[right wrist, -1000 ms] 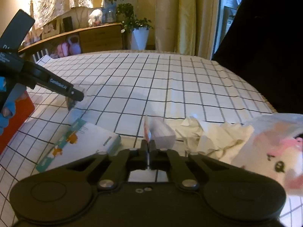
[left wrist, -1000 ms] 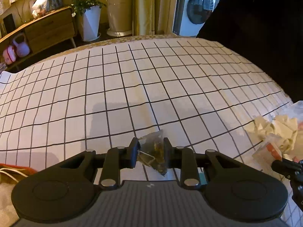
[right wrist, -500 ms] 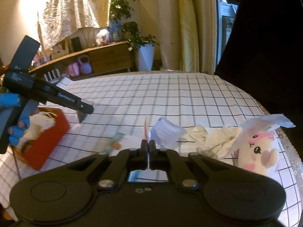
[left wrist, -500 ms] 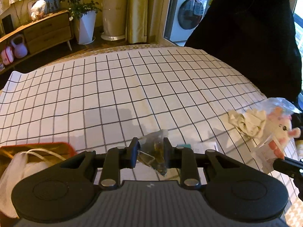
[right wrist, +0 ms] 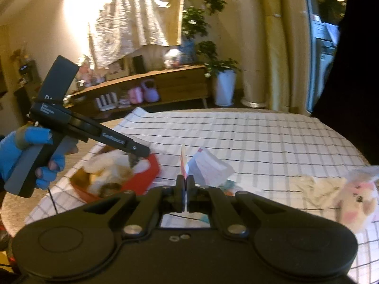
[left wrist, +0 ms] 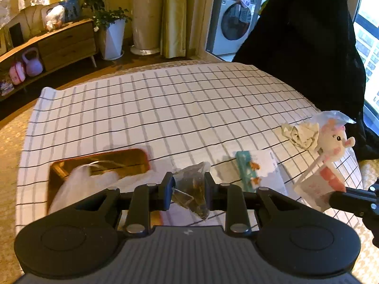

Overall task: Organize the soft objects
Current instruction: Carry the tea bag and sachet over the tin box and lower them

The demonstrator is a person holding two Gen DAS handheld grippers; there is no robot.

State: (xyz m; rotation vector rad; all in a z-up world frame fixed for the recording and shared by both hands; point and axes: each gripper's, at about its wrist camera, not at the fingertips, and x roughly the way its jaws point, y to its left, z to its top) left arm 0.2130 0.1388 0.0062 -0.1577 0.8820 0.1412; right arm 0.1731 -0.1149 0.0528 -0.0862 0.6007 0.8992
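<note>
The left gripper (left wrist: 188,193) is closed on a small clear bag (left wrist: 192,195) with brownish contents, held above the near edge of the red tray (left wrist: 132,157) on the checked cloth (left wrist: 180,108). The right gripper (right wrist: 185,187) has its jaws pressed together on the edge of a thin white-and-pink packet (right wrist: 208,169), carried in the air over the cloth. Both items appear light, limp and crinkly (the film is probably slippery), so hold each by a flat margin, not the bulging middle. The tray already contains a white bundle (left wrist: 80,184). A plush toy (left wrist: 332,142), a crumpled cloth (left wrist: 300,133) and a flat wipes pack (left wrist: 257,168) lie on the checked cloth to the right. Compared with one second ago, both grippers sit higher and farther back: the tray, previously barely visible in the left view, now lies directly ahead.
</note>
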